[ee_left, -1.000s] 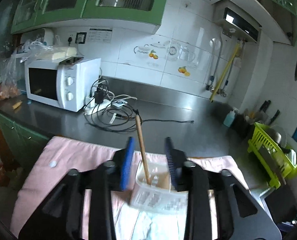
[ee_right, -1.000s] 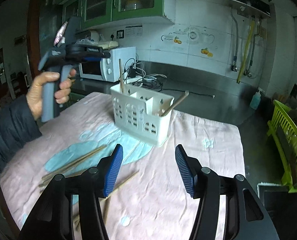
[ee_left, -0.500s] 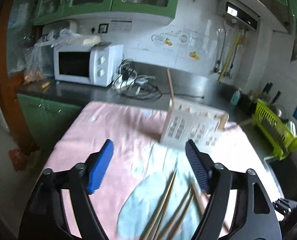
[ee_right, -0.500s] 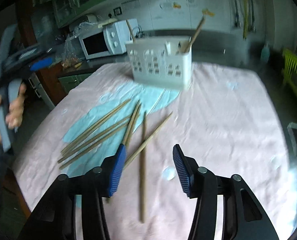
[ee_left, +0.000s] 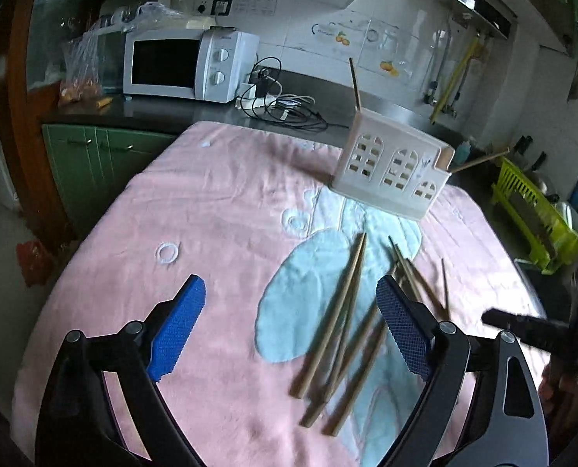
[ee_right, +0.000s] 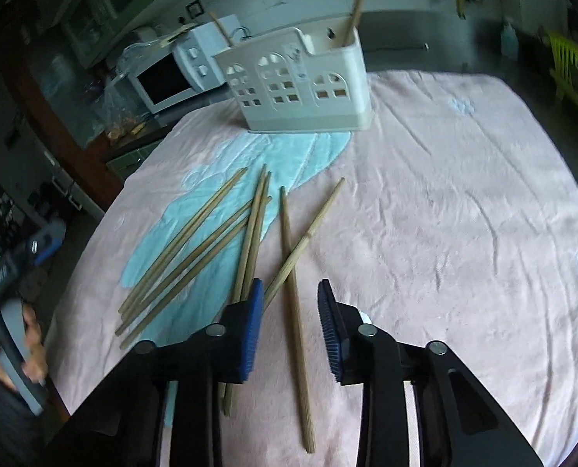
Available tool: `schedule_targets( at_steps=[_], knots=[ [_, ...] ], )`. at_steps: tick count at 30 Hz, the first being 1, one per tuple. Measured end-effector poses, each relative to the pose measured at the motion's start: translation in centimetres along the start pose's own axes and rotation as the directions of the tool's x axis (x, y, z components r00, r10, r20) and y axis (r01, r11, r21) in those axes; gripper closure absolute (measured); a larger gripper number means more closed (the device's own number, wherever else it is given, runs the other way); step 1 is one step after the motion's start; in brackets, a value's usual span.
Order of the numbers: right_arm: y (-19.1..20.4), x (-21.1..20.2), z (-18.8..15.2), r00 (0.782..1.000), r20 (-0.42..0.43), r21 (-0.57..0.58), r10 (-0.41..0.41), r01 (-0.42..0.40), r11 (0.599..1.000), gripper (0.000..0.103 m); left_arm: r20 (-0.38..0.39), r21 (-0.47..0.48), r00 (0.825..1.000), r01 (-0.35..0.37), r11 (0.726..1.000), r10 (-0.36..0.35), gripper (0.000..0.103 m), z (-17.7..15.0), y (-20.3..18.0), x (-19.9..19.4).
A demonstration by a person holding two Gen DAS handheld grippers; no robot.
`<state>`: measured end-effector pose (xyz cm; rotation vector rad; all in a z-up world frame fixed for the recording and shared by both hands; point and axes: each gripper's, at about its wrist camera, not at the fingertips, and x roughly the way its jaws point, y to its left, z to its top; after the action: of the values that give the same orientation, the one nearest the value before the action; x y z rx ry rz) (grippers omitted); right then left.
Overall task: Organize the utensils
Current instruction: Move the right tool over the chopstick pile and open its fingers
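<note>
Table [ee_right: 464, 202] under a pink cloth with a pale blue patch. White slotted utensil holder [ee_right: 300, 85] stands at the far edge of the patch, one chopstick upright in each end compartment. Loose chopsticks [ee_right: 211, 245] lie fanned just in front of the holder, mostly on the blue. Left gripper [ee_left: 289, 327] hangs above the holder-side pile, jaws spreading wide, nothing between them. Right gripper [ee_right: 289, 327] low over the cloth, jaws closing either side of a single chopstick [ee_right: 294, 292], pads not yet touching it.
</note>
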<state>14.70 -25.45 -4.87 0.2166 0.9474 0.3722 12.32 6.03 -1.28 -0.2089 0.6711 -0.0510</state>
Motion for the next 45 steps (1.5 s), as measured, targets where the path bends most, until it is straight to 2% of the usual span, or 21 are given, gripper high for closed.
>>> schedule_targets(
  at_steps=[4, 12, 19, 24, 27, 35, 42, 45],
  knots=[
    [-0.5, 1.2, 1.0, 1.000, -0.014, 0.060, 0.020, -0.019, 0.998, 0.078, -0.008, 0.042, 1.000, -0.019, 0.999, 0.019, 0.014, -0.2, -0.1, 0.6],
    [-1.4, 3.2, 2.7, 0.999, -0.037, 0.140, 0.025, -0.020, 0.990, 0.079, -0.092, 0.072, 0.995, -0.018, 0.997, 0.024, 0.014, 0.0, 0.0, 2.4],
    [-0.3, 3.3, 1.2, 0.997, -0.064, 0.134, 0.050, -0.041, 0.990, 0.079, -0.129, 0.101, 0.991, -0.024, 0.995, 0.037, 0.015, -0.6, 0.0, 3.3],
    [0.7, 2.9, -0.1, 0.995, -0.068, 0.140, 0.071, -0.061, 0.988, 0.080, -0.124, 0.108, 0.992, -0.015, 0.994, 0.028, 0.016, -0.6, -0.1, 3.4],
    [1.1, 3.0, -0.7, 0.994, -0.071, 0.156, 0.082, -0.070, 0.985, 0.080, -0.136, 0.106, 0.991, 0.006, 0.994, 0.008, 0.023, -0.4, -0.2, 3.7],
    [1.5, 3.0, -1.6, 0.997, -0.061, 0.195, 0.043, -0.031, 0.980, 0.080, -0.196, 0.122, 0.980, 0.043, 0.992, -0.018, 0.041, -0.7, -0.7, 5.1],
    [1.9, 2.3, -2.7, 0.999, -0.034, 0.196, 0.002, 0.005, 0.981, 0.080, -0.236, 0.118, 0.970, 0.090, 0.989, -0.060, 0.048, -1.8, -1.1, 5.8],
    [2.0, 2.6, -3.3, 0.999, -0.039, 0.217, 0.014, -0.005, 0.976, 0.080, -0.251, 0.122, 0.965, 0.108, 0.987, -0.075, 0.051, -2.1, -1.3, 6.2]
  ],
)
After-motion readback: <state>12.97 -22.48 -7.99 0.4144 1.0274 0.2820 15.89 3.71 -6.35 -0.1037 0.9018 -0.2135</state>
